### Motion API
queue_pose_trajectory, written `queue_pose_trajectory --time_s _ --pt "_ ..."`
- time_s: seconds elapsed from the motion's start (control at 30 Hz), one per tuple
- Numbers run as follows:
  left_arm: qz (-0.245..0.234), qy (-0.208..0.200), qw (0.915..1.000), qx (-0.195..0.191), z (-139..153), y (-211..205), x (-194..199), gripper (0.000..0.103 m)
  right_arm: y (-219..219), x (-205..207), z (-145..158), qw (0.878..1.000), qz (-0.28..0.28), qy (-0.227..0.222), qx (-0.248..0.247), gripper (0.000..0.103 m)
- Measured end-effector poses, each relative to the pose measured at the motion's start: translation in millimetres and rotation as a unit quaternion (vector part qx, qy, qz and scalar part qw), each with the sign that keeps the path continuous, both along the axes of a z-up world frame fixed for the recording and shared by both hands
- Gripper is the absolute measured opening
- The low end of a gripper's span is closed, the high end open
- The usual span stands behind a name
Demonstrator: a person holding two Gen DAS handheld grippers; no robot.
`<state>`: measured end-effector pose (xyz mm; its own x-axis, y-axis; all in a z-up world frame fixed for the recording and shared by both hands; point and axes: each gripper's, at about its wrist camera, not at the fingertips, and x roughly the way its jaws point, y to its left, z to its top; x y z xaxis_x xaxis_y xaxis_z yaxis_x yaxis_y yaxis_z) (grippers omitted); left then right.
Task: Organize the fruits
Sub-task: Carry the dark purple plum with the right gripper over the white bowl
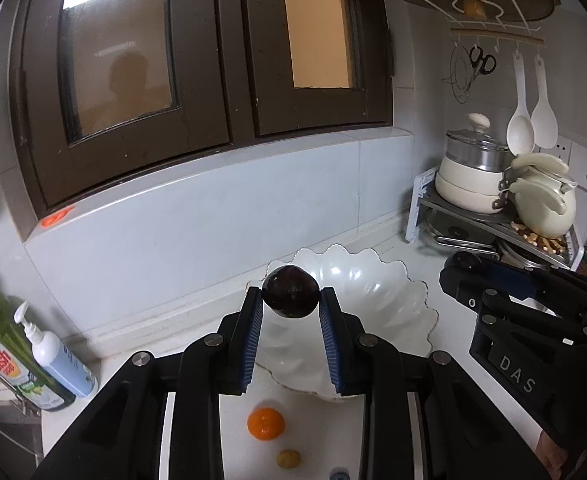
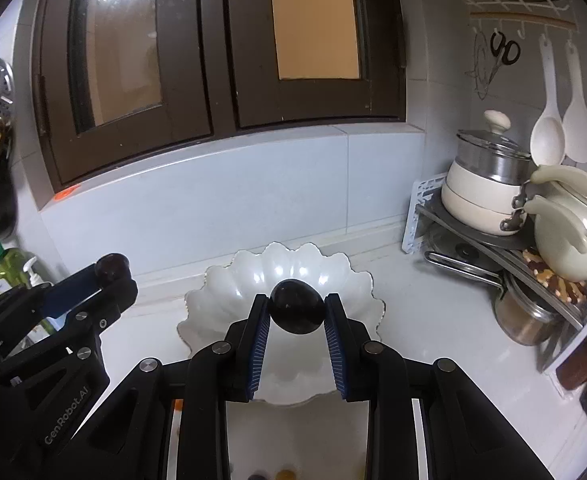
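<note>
My left gripper [image 1: 291,294] is shut on a dark plum [image 1: 290,291], held in the air above the near left rim of the white scalloped bowl [image 1: 377,300]. My right gripper [image 2: 298,307] is shut on a second dark plum [image 2: 299,306], hanging over the front of the same bowl [image 2: 253,276]. In the right wrist view the left gripper [image 2: 111,270] shows at the left with its plum [image 2: 110,267]. The right gripper [image 1: 467,268] shows at the right of the left wrist view. On the counter below lie an orange [image 1: 265,423] and a small yellowish fruit [image 1: 288,459].
A rack [image 2: 505,240] with cream pots and a kettle fills the back right corner. White spoons [image 2: 549,136] and scissors hang on the wall above it. Soap bottles [image 1: 49,356] stand at the left by the sink. A brown-framed window [image 1: 197,60] rises behind the tiled ledge.
</note>
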<state>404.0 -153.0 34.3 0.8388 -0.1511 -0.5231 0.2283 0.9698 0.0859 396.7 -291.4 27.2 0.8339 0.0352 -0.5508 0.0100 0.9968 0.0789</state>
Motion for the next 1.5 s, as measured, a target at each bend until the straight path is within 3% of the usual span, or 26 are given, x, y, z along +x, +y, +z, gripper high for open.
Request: queue_pose_trajectory --time_s 0.33,0.8,1.1,1.5 --pt "0.005 0.024 0.9996 0.013 2 -15 41 0.029 -14 50 -10 0.998 0.006 0.055 0.011 0.029" --pt "-0.001 0.111 0.9937 0.016 -12 -28 118 0.03 -28 122 -35 0.987 0.017 0.159 0.035 0.029" --pt "0.008 0.173 0.9843 0.032 -44 -36 163 0.029 -33 162 -64 0.974 0.017 0.222 0.032 0.029" --pt "0.014 0.228 0.972 0.056 -93 -48 194 0.029 -40 195 -111 0.957 0.015 0.286 0.032 0.029"
